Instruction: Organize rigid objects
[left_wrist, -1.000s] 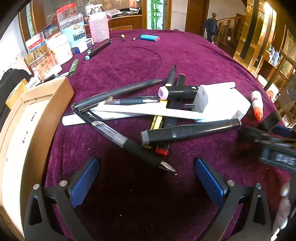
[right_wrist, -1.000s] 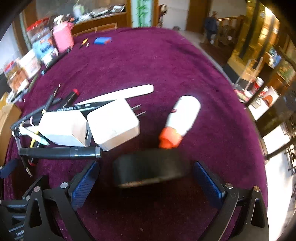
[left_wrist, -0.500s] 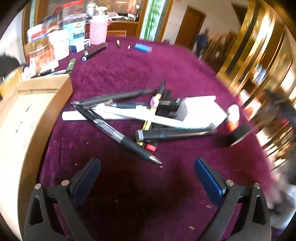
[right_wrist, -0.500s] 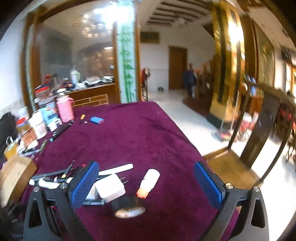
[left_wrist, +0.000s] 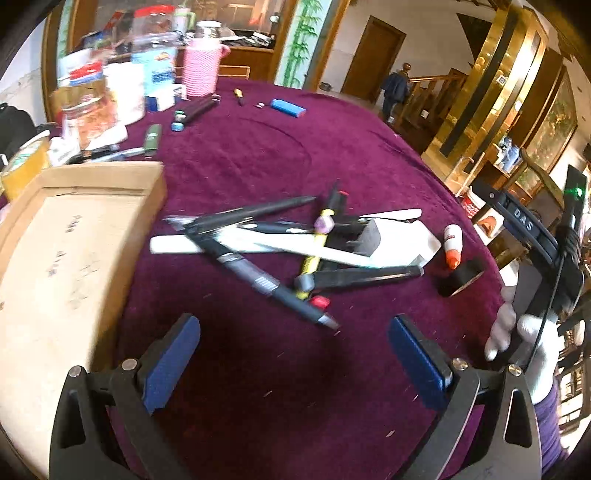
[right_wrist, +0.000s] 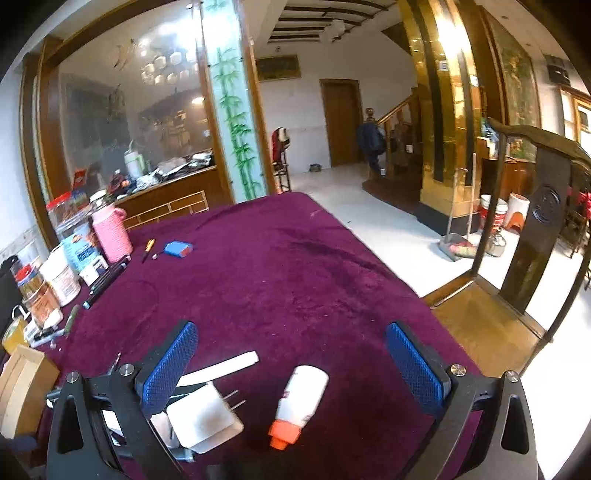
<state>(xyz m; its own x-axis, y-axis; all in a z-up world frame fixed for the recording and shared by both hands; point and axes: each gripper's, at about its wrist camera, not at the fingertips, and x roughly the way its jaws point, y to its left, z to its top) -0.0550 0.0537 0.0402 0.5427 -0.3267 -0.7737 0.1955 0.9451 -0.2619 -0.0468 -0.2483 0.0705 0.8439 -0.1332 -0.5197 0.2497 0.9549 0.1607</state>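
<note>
- Moved since a second ago: right gripper — lifted away from the black tape roll it was hovering over, its camera now tilted up toward the room; the roll lies tipped on the purple tablecloth near the right edge, apart from either claw.
- Left gripper — blue pads spread wide, empty, above bare cloth at the near edge; pulled back a little from the pile.
- Right gripper, state — pads likewise spread, nothing between them; the glue bottle and white plug charger lie on the cloth below it.
- Pile, mid-table — crossed pens and markers: a grey gel pen, a black marker, a yellow pen, a long white strip beneath them.
- Cardboard box — at the left edge, just beside the pile; probably the destination.
- Risk, pile — the pens overlap, so pinching one is likely to drag or flick its neighbours; round barrels may roll.
- Risk, tape roll — on its rim near the right edge, a nudge could send it off the table.
- Risk, right gripper — aimed high; a descent from here could land on the charger's prongs rather than a clean grip.
</note>
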